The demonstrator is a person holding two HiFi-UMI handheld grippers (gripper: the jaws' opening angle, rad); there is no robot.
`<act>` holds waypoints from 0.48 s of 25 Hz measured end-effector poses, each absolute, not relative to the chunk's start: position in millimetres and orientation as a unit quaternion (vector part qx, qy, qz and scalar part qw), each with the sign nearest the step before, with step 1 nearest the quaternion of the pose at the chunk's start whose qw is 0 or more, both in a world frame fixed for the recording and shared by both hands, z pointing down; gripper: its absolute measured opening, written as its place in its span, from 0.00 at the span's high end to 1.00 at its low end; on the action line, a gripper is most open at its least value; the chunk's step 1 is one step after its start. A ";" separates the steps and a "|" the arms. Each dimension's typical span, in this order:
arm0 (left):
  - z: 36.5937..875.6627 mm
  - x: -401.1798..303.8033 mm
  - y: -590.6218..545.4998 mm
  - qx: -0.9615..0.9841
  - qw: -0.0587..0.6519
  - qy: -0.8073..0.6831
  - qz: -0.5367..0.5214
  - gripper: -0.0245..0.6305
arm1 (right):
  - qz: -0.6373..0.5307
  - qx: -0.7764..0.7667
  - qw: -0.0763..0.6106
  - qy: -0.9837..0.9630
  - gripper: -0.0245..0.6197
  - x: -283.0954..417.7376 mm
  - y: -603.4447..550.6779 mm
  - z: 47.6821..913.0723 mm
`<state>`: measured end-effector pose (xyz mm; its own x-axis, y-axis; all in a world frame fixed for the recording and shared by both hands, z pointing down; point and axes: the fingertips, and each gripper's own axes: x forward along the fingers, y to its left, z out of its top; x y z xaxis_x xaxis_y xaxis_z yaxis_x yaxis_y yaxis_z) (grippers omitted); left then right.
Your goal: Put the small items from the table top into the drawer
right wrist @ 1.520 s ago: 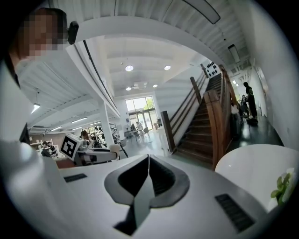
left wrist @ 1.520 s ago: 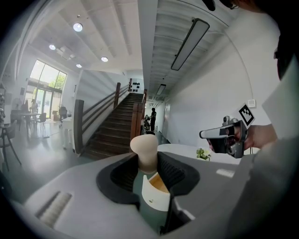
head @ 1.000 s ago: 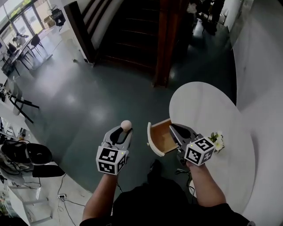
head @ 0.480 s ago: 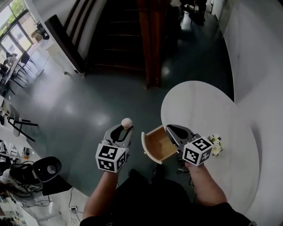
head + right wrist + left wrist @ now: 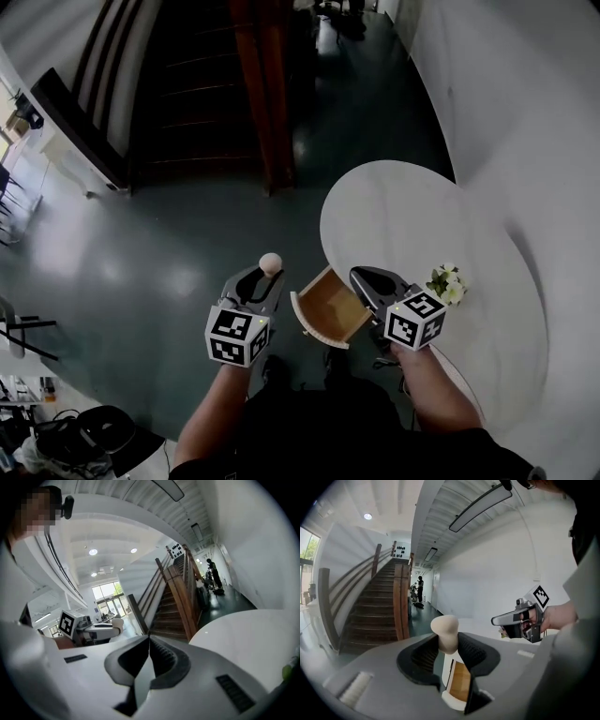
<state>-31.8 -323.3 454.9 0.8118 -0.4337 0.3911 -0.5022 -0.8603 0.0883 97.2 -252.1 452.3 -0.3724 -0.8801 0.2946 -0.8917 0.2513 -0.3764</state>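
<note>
My left gripper (image 5: 264, 279) is shut on a small beige mushroom-shaped item (image 5: 270, 262), whose rounded head sticks up above the jaws (image 5: 444, 629). It hovers over the floor just left of the open wooden drawer (image 5: 328, 306), which juts from the round white table (image 5: 412, 216). In the left gripper view the drawer (image 5: 458, 682) shows below the jaws. My right gripper (image 5: 364, 276) is shut and holds nothing; it sits over the drawer's right side at the table's edge. Its jaws meet in the right gripper view (image 5: 149, 640).
A small bunch of white flowers (image 5: 447, 284) stands on the table right of my right gripper. A wooden post (image 5: 267, 94) and a staircase (image 5: 178, 84) lie ahead across the dark floor. A white wall (image 5: 525, 112) runs along the right.
The head camera has swung, so table and drawer sit further left in view. Both grippers keep their places beside the drawer, and the left still holds the beige item.
</note>
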 end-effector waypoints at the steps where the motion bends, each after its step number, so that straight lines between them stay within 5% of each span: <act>1: 454.6 -36.3 -327.0 0.950 0.093 -0.237 0.181 0.76 | 0.245 0.565 0.015 -0.788 0.94 88.2 -254.0 450.6; 12: 475.3 -85.1 -332.1 0.969 0.096 -0.119 0.193 0.76 | 0.259 0.643 0.024 -0.720 0.94 3.0 -235.5 464.7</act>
